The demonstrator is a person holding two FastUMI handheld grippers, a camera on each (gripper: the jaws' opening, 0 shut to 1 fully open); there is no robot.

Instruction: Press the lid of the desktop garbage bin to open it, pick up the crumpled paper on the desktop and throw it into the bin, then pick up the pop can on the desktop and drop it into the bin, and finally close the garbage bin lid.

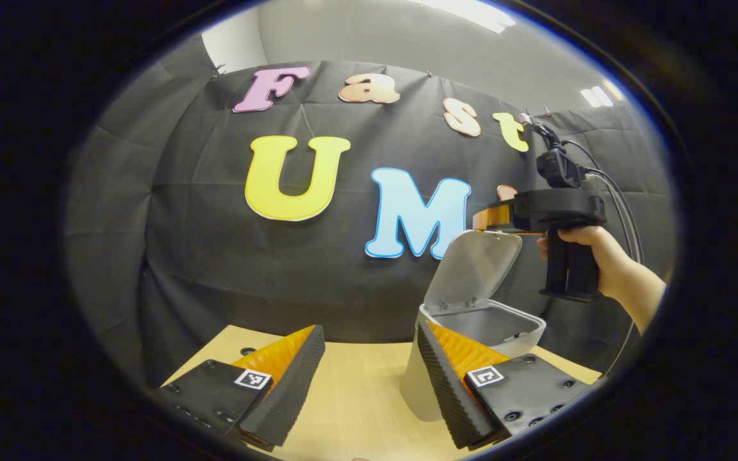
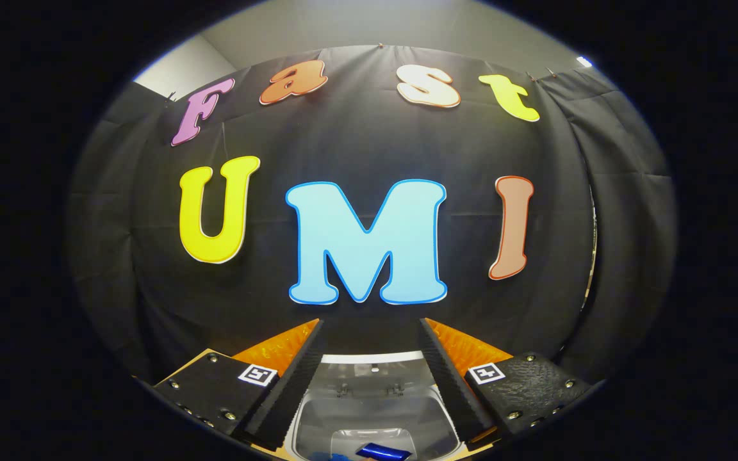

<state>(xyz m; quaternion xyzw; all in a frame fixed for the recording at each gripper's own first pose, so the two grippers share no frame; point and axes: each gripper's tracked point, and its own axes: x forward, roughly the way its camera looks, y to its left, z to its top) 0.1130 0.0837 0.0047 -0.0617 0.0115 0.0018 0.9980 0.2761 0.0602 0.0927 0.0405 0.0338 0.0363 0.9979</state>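
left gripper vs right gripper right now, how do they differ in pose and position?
The left gripper is low over the wooden table, beside the bin; the right gripper is up above the bin's opening, level with the raised lid. The left gripper has bare table between its fingers; the right gripper has the bin's inside, with something blue in it. Both are open and hold nothing.

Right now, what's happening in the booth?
A person holds a gripper in each hand. The bin stands on the table with its lid up. The right gripper hangs open over the bin's mouth, and a blue, shiny item, probably the can, lies inside. The left gripper is open and empty beside the bin. The lid is not yet closed.
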